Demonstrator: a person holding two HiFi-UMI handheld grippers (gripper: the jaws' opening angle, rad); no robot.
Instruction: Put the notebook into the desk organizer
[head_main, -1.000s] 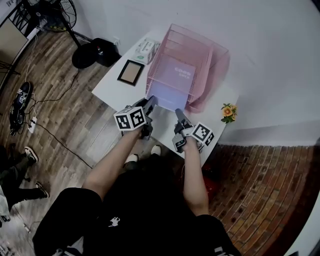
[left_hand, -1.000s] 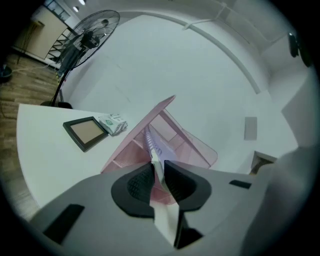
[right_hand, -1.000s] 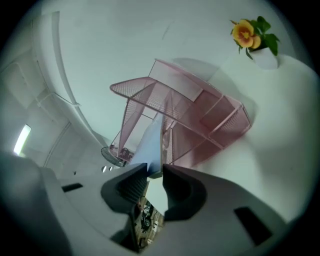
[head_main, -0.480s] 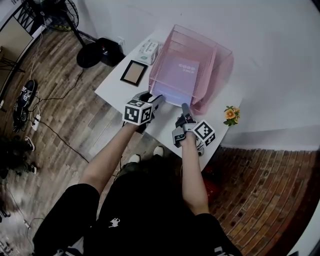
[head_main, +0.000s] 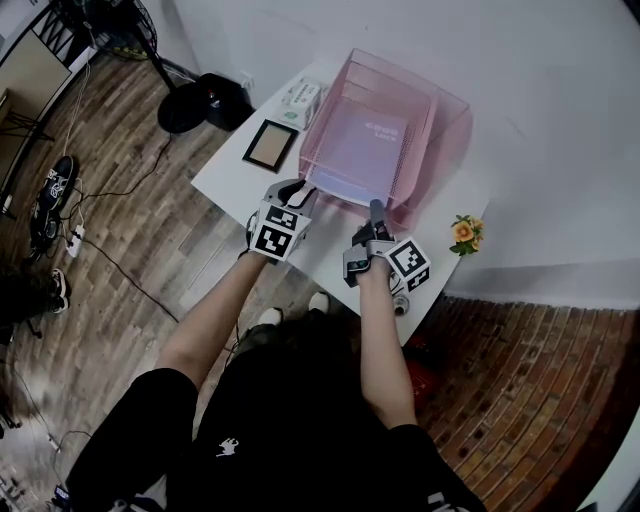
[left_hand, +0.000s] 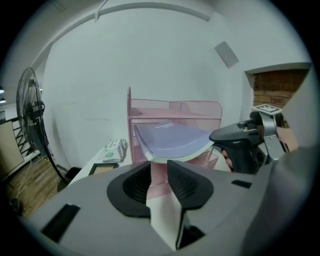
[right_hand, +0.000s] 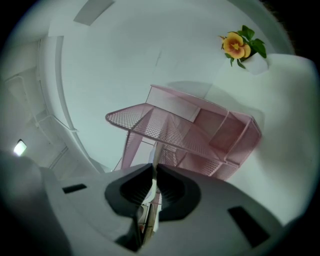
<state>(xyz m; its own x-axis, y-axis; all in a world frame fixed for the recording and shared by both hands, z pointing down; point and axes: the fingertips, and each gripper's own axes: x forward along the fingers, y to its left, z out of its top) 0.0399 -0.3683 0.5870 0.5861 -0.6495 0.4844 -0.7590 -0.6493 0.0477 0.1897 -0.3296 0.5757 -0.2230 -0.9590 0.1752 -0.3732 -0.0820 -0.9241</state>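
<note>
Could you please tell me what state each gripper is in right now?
Left gripper: open, nothing between its jaws, which just narrowed.
Right gripper: just closed, gripping the notebook by its edge.

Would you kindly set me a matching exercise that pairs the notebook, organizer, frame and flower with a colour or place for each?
Things:
1. notebook
2. organizer
3. frame
4. flower

Descriptions:
A. orange bloom, right of the organizer
B. pink wire mesh
C. lies flat, left of the organizer
D. lilac cover, spiral-bound

Pairs: 1-D; 2-B; 3-C; 4-A
</note>
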